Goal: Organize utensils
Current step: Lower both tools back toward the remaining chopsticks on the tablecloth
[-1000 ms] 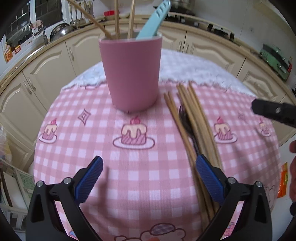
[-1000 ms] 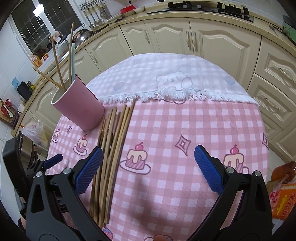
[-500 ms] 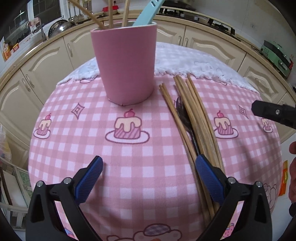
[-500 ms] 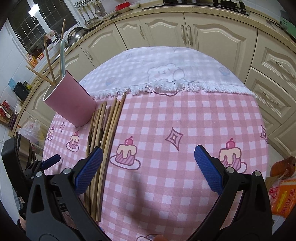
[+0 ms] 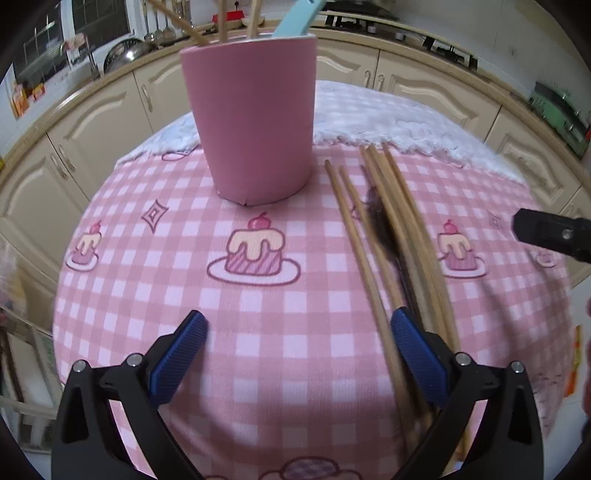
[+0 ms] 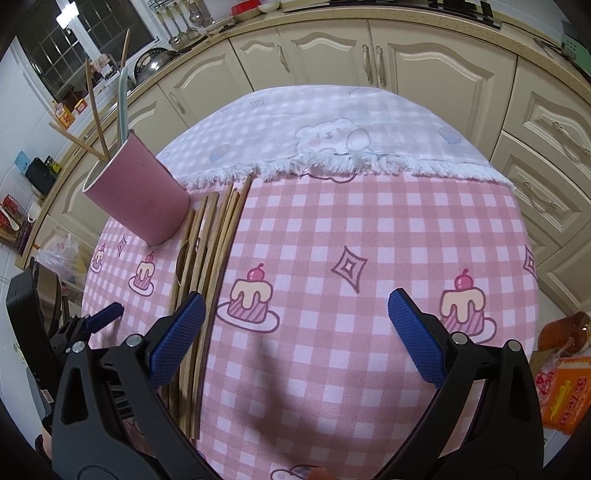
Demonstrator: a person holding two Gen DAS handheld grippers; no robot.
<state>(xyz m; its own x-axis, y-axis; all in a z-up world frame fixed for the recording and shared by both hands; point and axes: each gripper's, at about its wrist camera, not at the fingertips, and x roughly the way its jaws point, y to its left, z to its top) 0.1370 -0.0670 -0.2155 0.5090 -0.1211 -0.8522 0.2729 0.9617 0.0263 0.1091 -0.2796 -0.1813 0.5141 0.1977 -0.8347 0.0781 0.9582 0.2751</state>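
Observation:
A pink cup point(image 5: 255, 122) stands on the pink checked tablecloth and holds several wooden chopsticks and a light blue utensil point(image 5: 295, 22). It also shows in the right wrist view point(image 6: 138, 195). Several wooden chopsticks point(image 5: 391, 236) lie in a bundle right of the cup, with a dark fork point(image 5: 384, 229) among them. The bundle also shows in the right wrist view point(image 6: 207, 266). My left gripper point(image 5: 295, 354) is open and empty, low over the cloth, its right finger beside the bundle. My right gripper point(image 6: 295, 339) is open and empty, its left finger over the bundle's near end.
The round table point(image 6: 369, 206) carries a white bear cloth point(image 6: 332, 129) at the far side. Cream kitchen cabinets point(image 6: 406, 62) curve behind. An orange packet point(image 6: 565, 398) and a jar point(image 6: 565, 332) lie off the table's right edge.
My left gripper has moved forward toward the cup and bundle. My right gripper has moved forward and left over the table. Both stay open.

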